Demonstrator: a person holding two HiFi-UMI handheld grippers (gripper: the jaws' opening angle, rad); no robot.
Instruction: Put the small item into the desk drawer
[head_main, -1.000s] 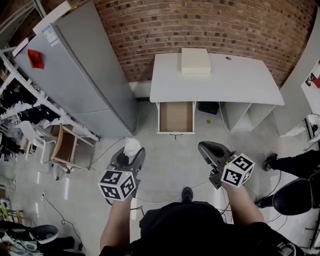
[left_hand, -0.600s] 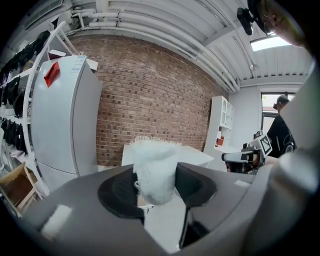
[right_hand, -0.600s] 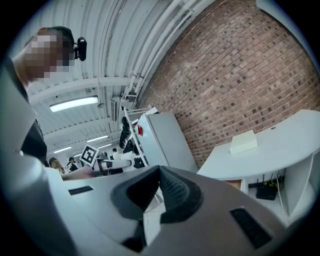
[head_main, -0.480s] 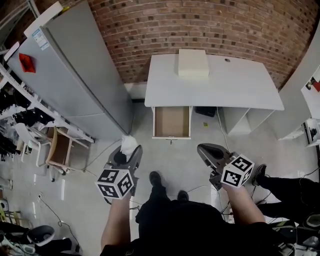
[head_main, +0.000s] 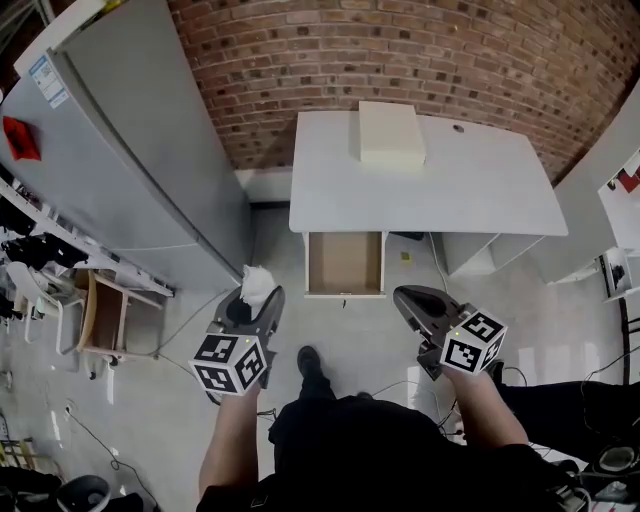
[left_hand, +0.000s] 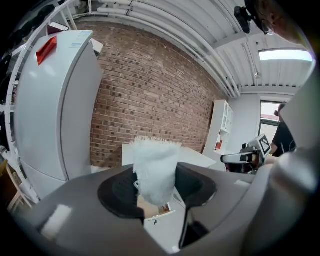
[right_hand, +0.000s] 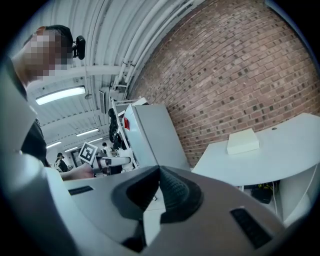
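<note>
Pinched between the pads of the left gripper (head_main: 258, 300): one white fluffy tuft (head_main: 257, 286), with its lower end buried in the jaws and hard to make out from above. Was held over the floor, well short of the desk (head_main: 480, 190) and left of its open drawer (head_main: 345, 262). Pressed together at the tips, with nothing between: right gripper (head_main: 408, 298). Cut off by the bottom edge: torso and both forearms. Hidden under the desk top: the back of the drawer. Counted: two grippers, one tuft, one desk, one drawer, one flat pale box (head_main: 390, 131) on the desk top by the brick wall (head_main: 400, 50), one grey fridge (head_main: 130, 150), one dark shoe (head_main: 309, 360).
</note>
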